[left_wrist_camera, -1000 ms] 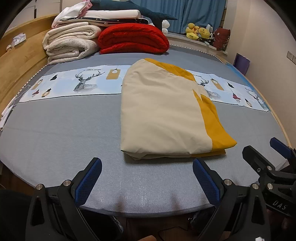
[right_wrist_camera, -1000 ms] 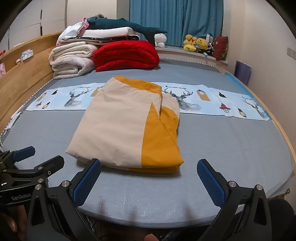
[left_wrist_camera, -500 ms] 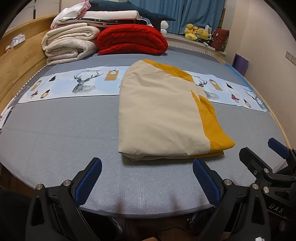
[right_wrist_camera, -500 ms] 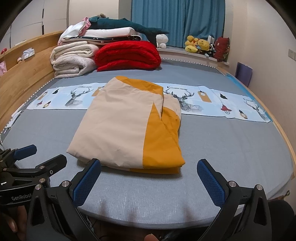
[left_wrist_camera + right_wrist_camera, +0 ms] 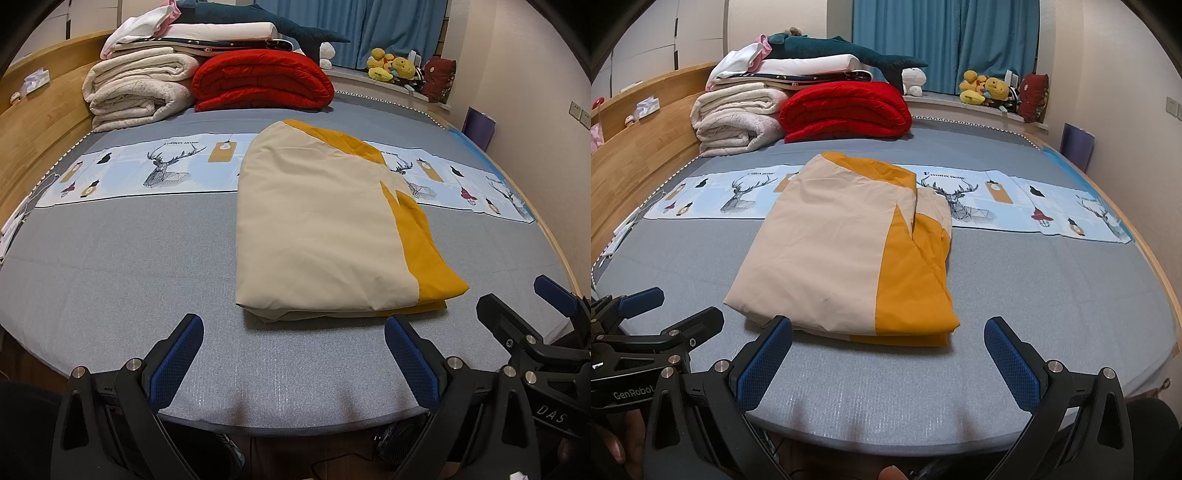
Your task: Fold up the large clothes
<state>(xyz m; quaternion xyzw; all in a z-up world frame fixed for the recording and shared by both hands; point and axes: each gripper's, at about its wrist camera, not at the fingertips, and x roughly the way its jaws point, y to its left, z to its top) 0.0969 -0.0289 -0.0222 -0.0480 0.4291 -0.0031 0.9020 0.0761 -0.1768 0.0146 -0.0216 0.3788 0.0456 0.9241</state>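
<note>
Folded cloth on the bed, both your tongs wide and empty.

Far left, cream blankets (image 5: 136,88) are stacked by the headboard, a red quilt (image 5: 262,83) beside them. Your left tongs (image 5: 293,360) hover spread wide at the bed's (image 5: 110,280) near edge; the beige-and-yellow cloth (image 5: 325,229) lies folded flat just ahead, mid-bed. Your right tongs (image 5: 888,363) gape equally wide, gripping nothing, just short of the cloth's near edge.

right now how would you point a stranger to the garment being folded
On the grey bed, look in front of the stacked bedding, across the deer-print strip. The folded garment lies there alone, cream with a mustard-yellow side; the red quilt behind is rolled.
</note>
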